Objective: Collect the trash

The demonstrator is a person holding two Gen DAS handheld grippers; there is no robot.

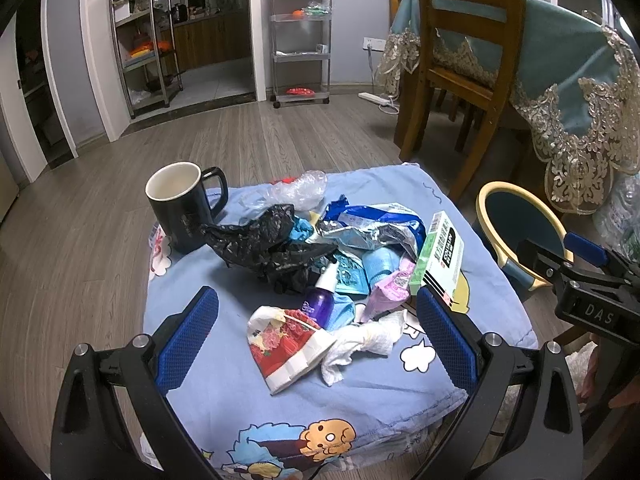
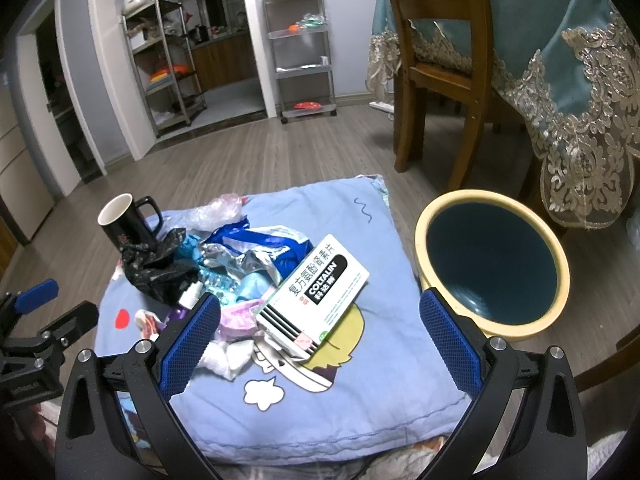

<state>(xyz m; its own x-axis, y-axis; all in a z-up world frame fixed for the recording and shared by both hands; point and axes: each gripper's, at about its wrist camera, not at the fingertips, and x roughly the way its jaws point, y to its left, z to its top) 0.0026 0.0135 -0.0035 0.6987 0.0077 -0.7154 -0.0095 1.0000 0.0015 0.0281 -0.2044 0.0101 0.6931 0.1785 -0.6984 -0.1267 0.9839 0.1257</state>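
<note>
left tongs (image 1: 318, 338): spread wide, nothing held | right tongs (image 2: 320, 340): spread wide, nothing held

The cushion (image 2: 384, 216) is soft matt cloth, pale blue with printed cartoons. On it, the mug (image 1: 180, 208) is glossy black ceramic with a pale smooth inside. The black bag (image 1: 264, 240) is thin crinkled plastic, faintly shiny; the foil wrapper (image 1: 372, 228) gleams silver — creased all over. The box (image 2: 320, 292) is smooth printed cardboard. The tissue (image 1: 360, 344) is rough crumpled paper. The bin (image 2: 424, 240) looks like smooth plastic; the chair (image 2: 476, 60) is varnished wood.
</note>
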